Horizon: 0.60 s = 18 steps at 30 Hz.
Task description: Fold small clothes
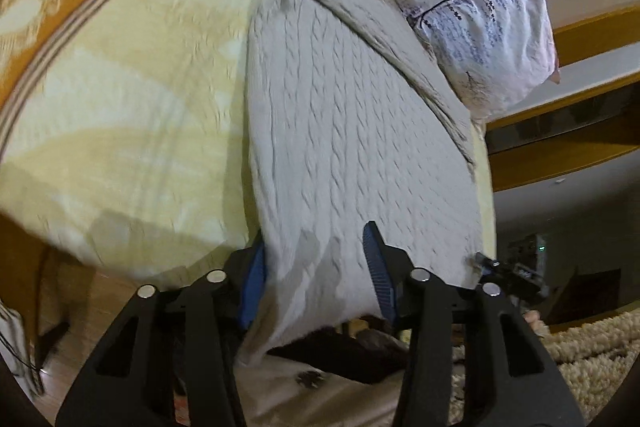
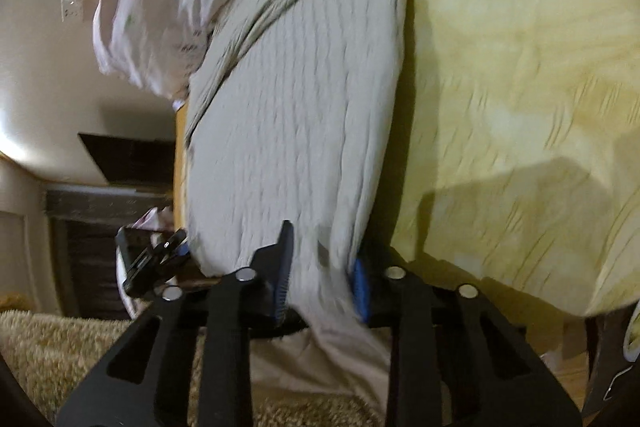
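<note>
Along the bed's near edge lies a grey cable-knit sweater (image 1: 352, 131), stretched lengthwise over the yellow bedspread (image 1: 132, 99), its near hem hanging off the edge toward both cameras. Left gripper (image 1: 320, 275): blue-padded fingers (image 1: 378, 279) set apart, sweater hem lying between them; one finger sits on top of the knit, the other at the fabric's side edge. Cannot tell whether the pads actually pinch the cloth. At the sweater's far end, a floral pillow (image 1: 492, 27) rests against it near the bed's corner. Shaggy beige rug (image 1: 592, 351) lies on the floor below the edge. Right gripper (image 2: 324, 275): same arrangement, blue pads either side of a bunched strip of hem, gap narrower; grip on the sweater (image 2: 296, 99) also uncertain. Both views motion-blurred. Bedspread (image 2: 520, 67) fills the right side.
</note>
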Available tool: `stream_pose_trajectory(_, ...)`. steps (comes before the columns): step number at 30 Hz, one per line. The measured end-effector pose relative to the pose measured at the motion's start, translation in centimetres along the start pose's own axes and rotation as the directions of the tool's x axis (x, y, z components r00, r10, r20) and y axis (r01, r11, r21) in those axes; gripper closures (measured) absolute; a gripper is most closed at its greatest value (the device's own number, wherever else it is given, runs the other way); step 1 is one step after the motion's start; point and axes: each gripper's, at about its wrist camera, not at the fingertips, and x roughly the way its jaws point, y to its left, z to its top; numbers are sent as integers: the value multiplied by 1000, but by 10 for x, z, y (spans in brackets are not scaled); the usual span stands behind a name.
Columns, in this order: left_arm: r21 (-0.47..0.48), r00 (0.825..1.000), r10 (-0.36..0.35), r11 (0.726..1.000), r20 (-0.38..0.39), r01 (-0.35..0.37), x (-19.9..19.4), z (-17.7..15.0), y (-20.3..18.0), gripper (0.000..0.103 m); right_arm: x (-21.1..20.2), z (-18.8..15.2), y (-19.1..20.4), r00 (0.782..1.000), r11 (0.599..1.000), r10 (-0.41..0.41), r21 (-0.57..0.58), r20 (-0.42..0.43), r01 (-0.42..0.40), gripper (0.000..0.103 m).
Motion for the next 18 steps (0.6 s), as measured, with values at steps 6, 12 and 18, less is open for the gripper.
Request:
stream_pose_trajectory(6,-8,996,-30,1000,-82,30,9,-17,-6,65,12,-17,10,989,998,23,-49,-145,-31,85)
stream_pose_trajectory(12,-15,994,-16,1000,-112,14,14,-16,-7,80,31,-26,23,970,992,-36,-123,-241,7,94)
stream_pose_trajectory(18,42,994,-50,998,-95,54,7,-3,-19,96,15,-16,50,987,969,-26,-245,-158,-13,96)
